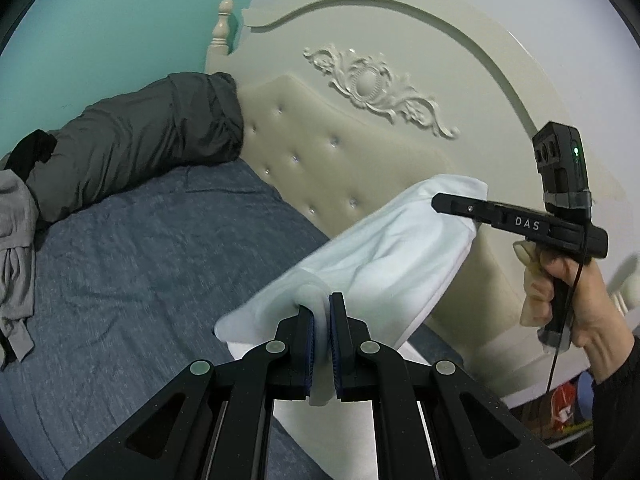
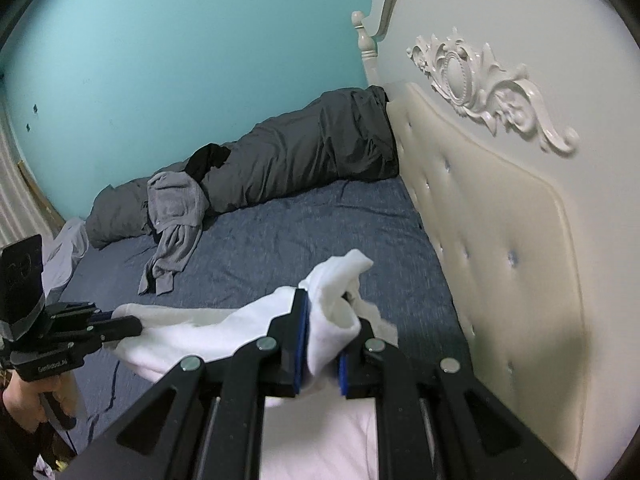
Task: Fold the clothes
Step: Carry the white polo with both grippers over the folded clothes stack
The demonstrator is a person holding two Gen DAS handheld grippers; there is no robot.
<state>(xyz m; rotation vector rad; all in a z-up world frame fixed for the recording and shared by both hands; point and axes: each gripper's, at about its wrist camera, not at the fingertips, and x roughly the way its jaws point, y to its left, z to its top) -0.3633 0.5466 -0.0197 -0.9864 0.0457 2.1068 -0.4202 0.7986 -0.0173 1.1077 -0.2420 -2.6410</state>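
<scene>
Left claw [image 1: 322,308] and right claw [image 2: 322,322] each clamped nearly closed on white garment [image 1: 376,256], stretched between them above blue bed [image 1: 140,248].

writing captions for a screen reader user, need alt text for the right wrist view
The right hand-held gripper is shut on a bunched white garment, whose other end the left hand-held gripper holds, above a blue bedsheet. Behind lie a grey garment and dark grey duvet; a cream tufted headboard stands right.

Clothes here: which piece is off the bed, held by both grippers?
The white garment. The left gripper and right gripper each clamp an end of it, while the grey garment lies loose on the blue bedsheet.
</scene>
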